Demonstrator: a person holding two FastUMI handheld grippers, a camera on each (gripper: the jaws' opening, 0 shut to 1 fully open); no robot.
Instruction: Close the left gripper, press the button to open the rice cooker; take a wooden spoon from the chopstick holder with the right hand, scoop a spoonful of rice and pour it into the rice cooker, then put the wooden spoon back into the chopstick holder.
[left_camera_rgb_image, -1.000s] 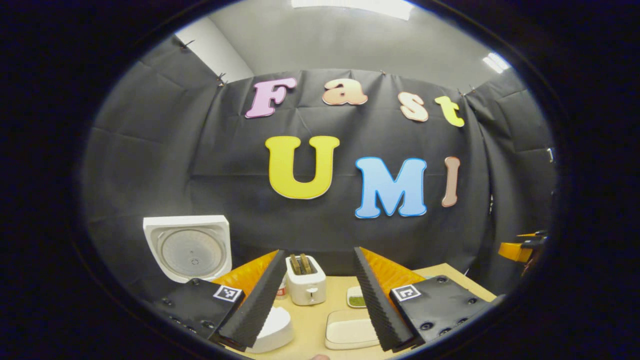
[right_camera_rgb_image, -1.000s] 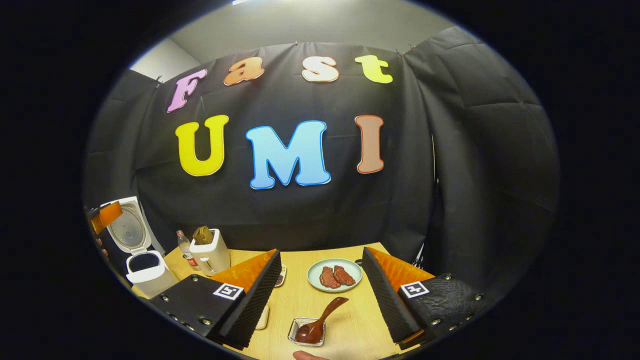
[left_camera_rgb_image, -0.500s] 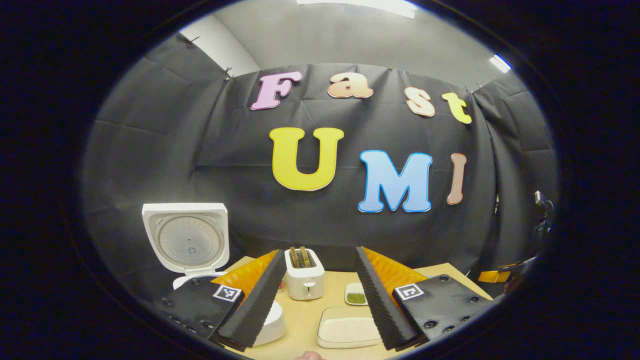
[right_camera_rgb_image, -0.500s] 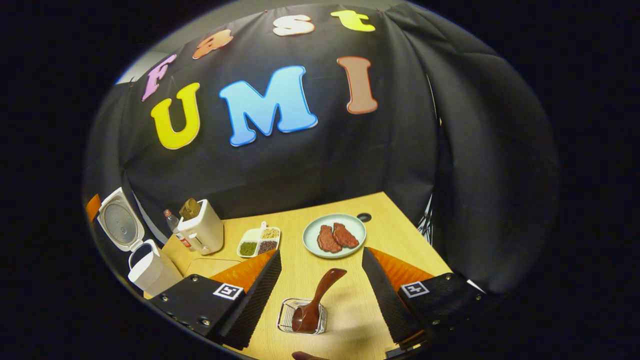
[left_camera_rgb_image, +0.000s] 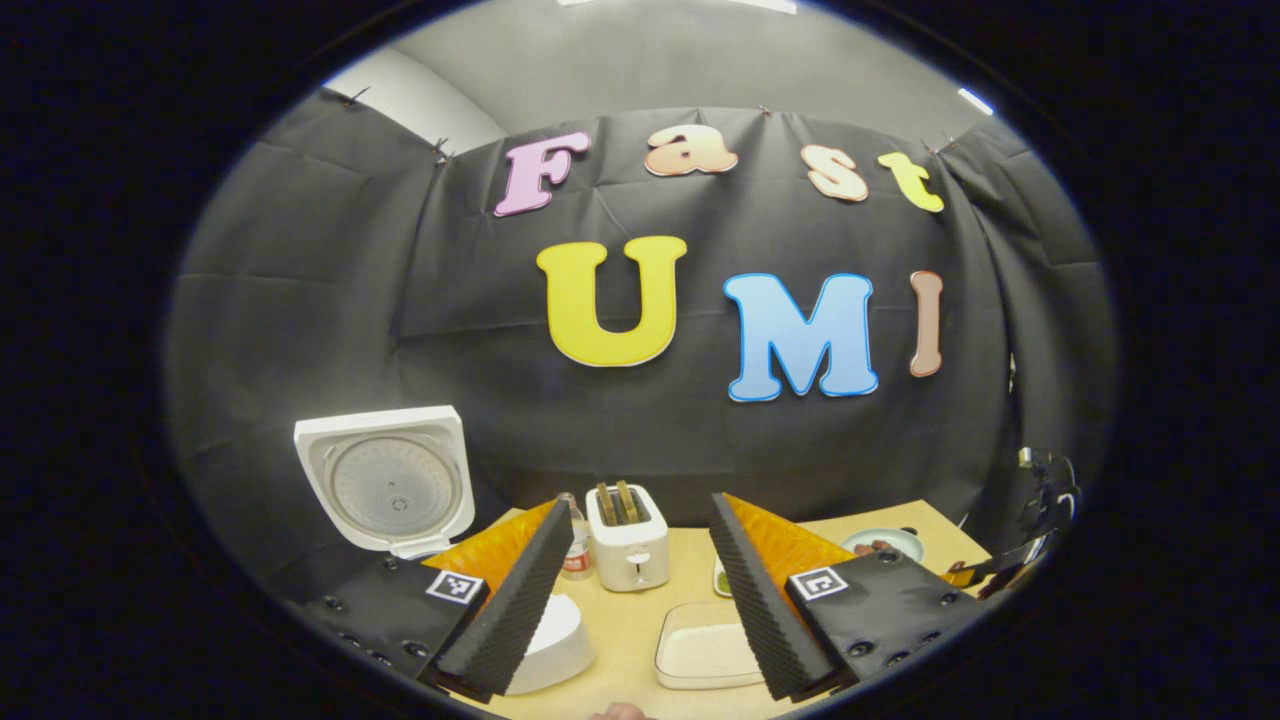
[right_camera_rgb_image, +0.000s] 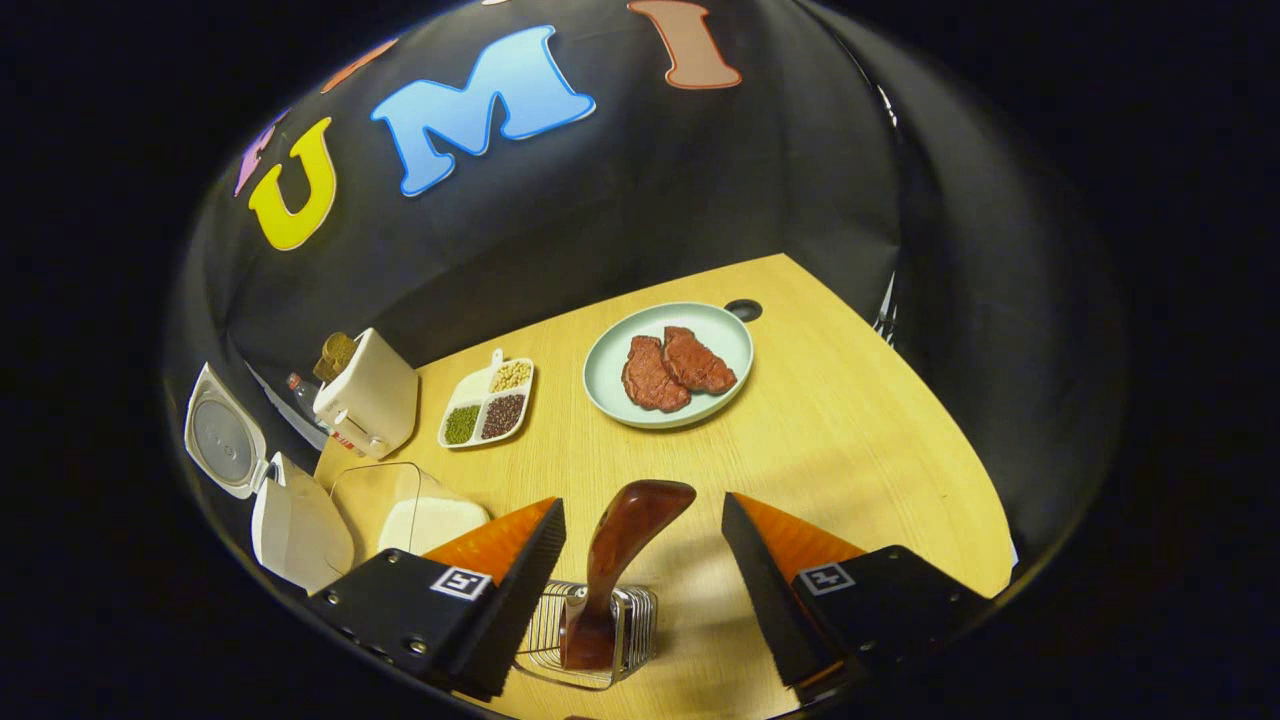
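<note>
Right gripper view, reading left to right: the rice cooker stands at the table's left edge with its lid swung up, so the button press looks done. Just beside it sits a clear container of rice, and behind them a white toaster and a divided dish of beans. At centre, the wooden spoon stands bowl-down in the wire chopstick holder, its handle leaning up between the two fingers of the right gripper. Those fingers stand wide apart and grip nothing; the handle touches neither. Further back and to the right, a pale plate carries two pieces of meat. In the left gripper view, the raised lid shows at far left, the cooker's white body below it partly hidden by a finger. The left gripper hangs over the table with its fingers spread and empty, the toaster and a shallow white tray framed between them. By my reading the opening step is complete and the spoon pickup is just at hand; the scooping, pouring and returning of the spoon all remain.
</note>
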